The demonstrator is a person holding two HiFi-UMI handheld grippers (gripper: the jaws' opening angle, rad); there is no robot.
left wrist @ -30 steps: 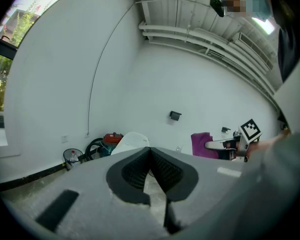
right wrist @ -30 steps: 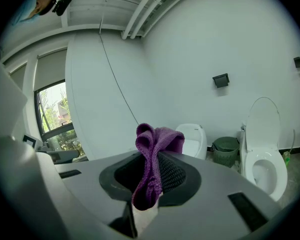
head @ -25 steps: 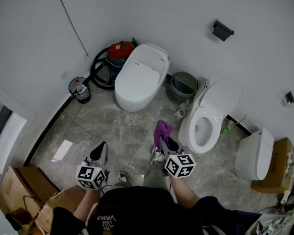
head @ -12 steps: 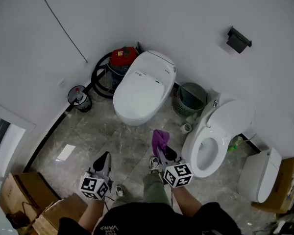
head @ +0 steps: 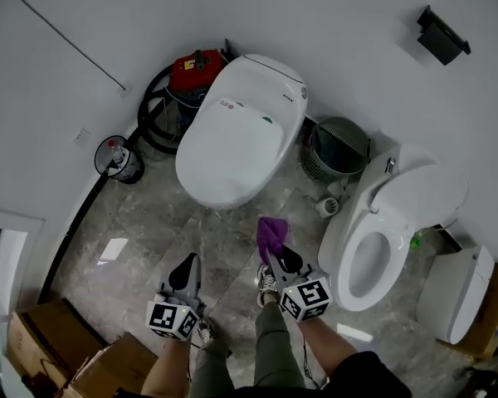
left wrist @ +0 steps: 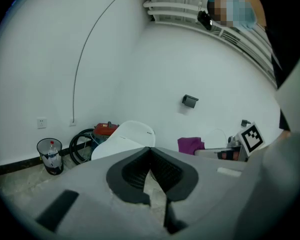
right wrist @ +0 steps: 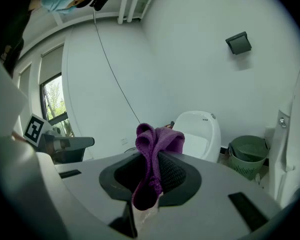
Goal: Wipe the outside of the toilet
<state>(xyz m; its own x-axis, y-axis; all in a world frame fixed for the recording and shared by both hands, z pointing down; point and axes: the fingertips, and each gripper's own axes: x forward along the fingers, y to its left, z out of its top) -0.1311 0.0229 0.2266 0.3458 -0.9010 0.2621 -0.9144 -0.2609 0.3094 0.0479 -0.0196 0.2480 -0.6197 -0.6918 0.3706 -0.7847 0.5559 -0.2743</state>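
Cloth (right wrist: 157,144), purple, sits pinched in the right gripper (head: 275,249), near the closed toilet (head: 236,135). The left gripper (head: 186,265) looks pressed together, empty.

Red vacuum (head: 192,69), green bin (head: 339,146), cardboard boxes (head: 33,338)

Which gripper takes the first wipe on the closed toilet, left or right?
Right, likely. The right gripper is shut on the purple cloth, aimed toward the closed toilet. The left gripper is shut with nothing between its jaws.
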